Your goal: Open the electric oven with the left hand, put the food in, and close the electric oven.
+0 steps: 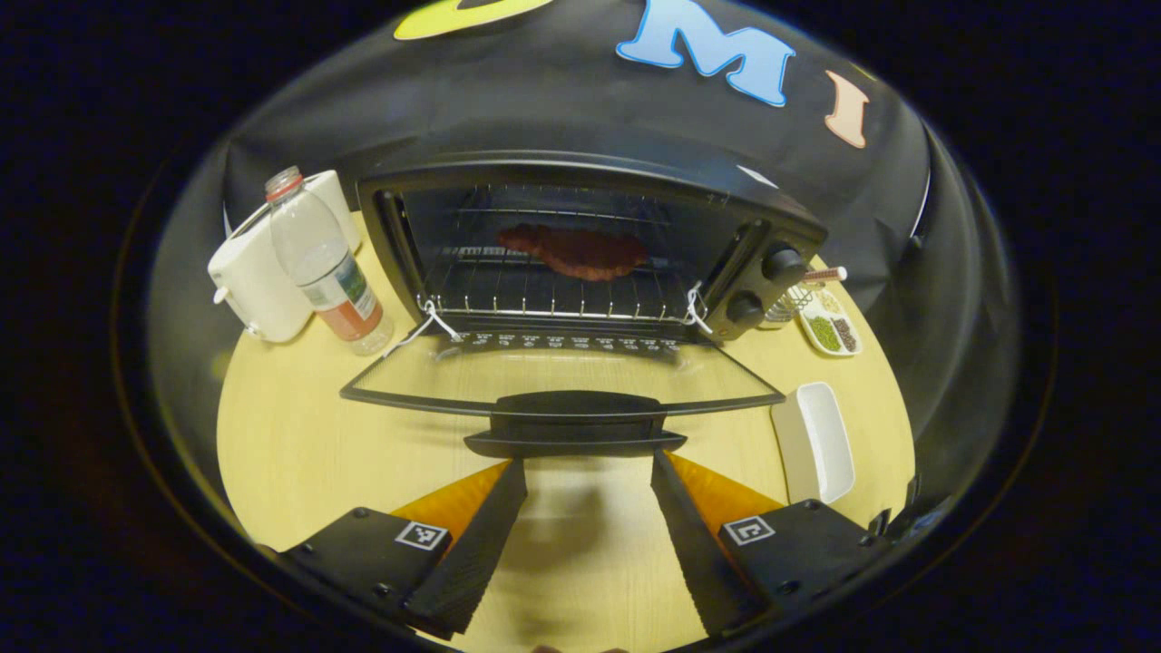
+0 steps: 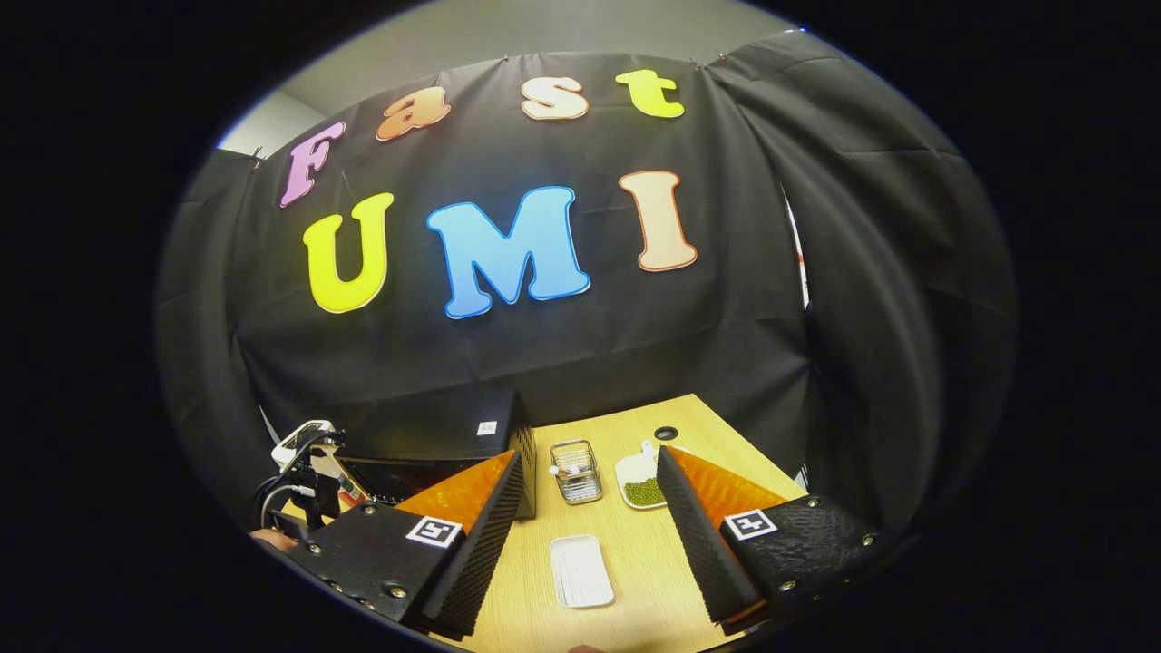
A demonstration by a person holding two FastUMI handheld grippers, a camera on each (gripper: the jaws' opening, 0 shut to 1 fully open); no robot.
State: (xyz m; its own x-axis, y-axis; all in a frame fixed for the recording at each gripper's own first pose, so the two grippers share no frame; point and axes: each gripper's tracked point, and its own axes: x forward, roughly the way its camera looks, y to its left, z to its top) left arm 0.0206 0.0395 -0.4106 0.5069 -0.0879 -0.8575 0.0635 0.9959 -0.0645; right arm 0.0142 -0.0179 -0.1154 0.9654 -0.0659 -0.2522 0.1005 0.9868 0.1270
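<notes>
Straight ahead of your left gripper (image 1: 588, 544), the electric oven (image 1: 590, 245) stands with its glass door (image 1: 562, 372) dropped flat toward you, handle (image 1: 573, 422) nearest the fingers, which are spread wide with nothing between them. The food (image 1: 573, 250), a reddish-brown piece, already lies on the wire rack (image 1: 553, 290) inside, so what seems left is closing: you are lined up square with the handle, a sensible spot for getting under it and lifting. A plastic bottle (image 1: 325, 263) and a white appliance (image 1: 258, 272) sit just left of the oven; an empty white dish (image 1: 816, 440) lies to the right, likely where the food came from. From your right gripper (image 2: 588, 535), held back and high with jaws equally apart and empty, you see the oven's side (image 2: 435, 444), a small wire basket (image 2: 577, 472), a plate of green beans (image 2: 644, 482) and that white dish (image 2: 580, 570) on the table (image 2: 635, 544), well clear of the door's swing.
</notes>
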